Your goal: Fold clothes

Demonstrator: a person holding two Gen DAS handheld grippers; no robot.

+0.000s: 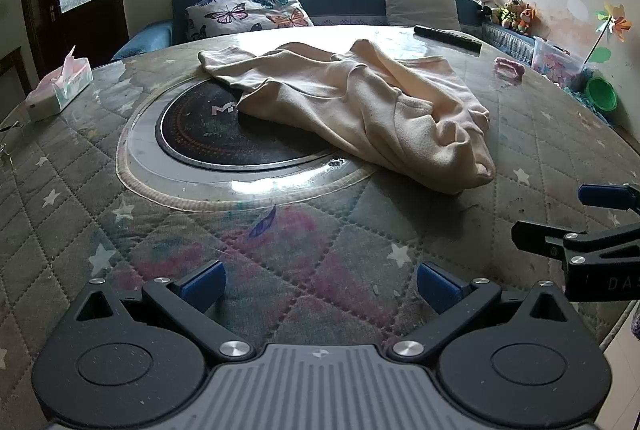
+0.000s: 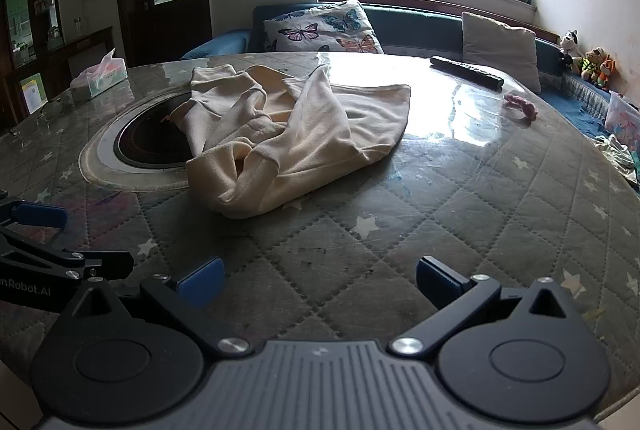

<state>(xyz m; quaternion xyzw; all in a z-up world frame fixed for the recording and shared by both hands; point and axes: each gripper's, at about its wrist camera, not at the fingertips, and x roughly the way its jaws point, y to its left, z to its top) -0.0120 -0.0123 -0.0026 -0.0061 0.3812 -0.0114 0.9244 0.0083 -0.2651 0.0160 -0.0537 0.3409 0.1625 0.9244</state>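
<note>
A cream long-sleeved garment (image 1: 352,98) lies crumpled in a loose heap on the round quilted table (image 1: 280,262), partly over a black round cooktop (image 1: 208,138). It also shows in the right wrist view (image 2: 296,134). My left gripper (image 1: 320,284) is open and empty, above the near table edge, well short of the garment. My right gripper (image 2: 320,282) is open and empty, also near the front edge. The right gripper shows at the right of the left wrist view (image 1: 560,218); the left gripper shows at the left of the right wrist view (image 2: 84,236).
A tissue box (image 1: 60,86) stands at the table's left. A black remote (image 1: 448,36) and a pink hair tie (image 1: 509,69) lie at the far right. A sofa with a butterfly cushion (image 1: 248,10), toys and a green bowl (image 1: 600,94) stand behind.
</note>
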